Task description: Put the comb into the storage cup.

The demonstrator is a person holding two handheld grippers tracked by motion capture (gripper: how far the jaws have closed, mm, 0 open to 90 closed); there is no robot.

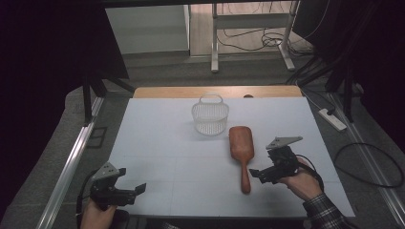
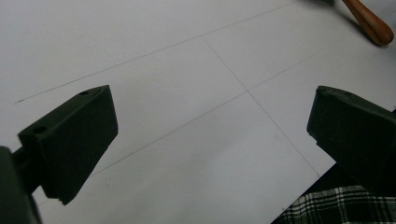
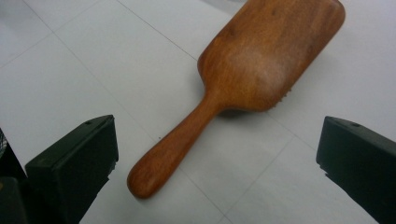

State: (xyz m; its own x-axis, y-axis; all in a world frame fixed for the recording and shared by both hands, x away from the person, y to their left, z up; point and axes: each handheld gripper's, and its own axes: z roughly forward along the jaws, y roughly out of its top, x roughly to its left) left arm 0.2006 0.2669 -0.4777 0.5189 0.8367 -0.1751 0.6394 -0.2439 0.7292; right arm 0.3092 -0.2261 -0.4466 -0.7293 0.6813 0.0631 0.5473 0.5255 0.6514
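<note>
A wooden paddle hairbrush [image 1: 241, 143] lies back-up on the white table [image 1: 157, 143], right of centre, with its handle pointing toward the person. In the right gripper view the hairbrush [image 3: 243, 70] runs diagonally and its handle end sits between the jaws. My right gripper [image 1: 260, 175] [image 3: 217, 140] is open, just right of the handle and not touching it. A white mesh basket [image 1: 210, 116] with a loop handle stands upright behind the brush. My left gripper [image 1: 131, 181] [image 2: 210, 116] is open over bare table at the front left, holding nothing.
A plaid sleeve [image 2: 336, 210] shows at the table's near edge. A wooden strip [image 1: 215, 91] borders the far edge. On the floor lie a power strip [image 1: 333, 119] and cables [image 1: 367, 162] at right, and a metal rail [image 1: 71, 162] at left.
</note>
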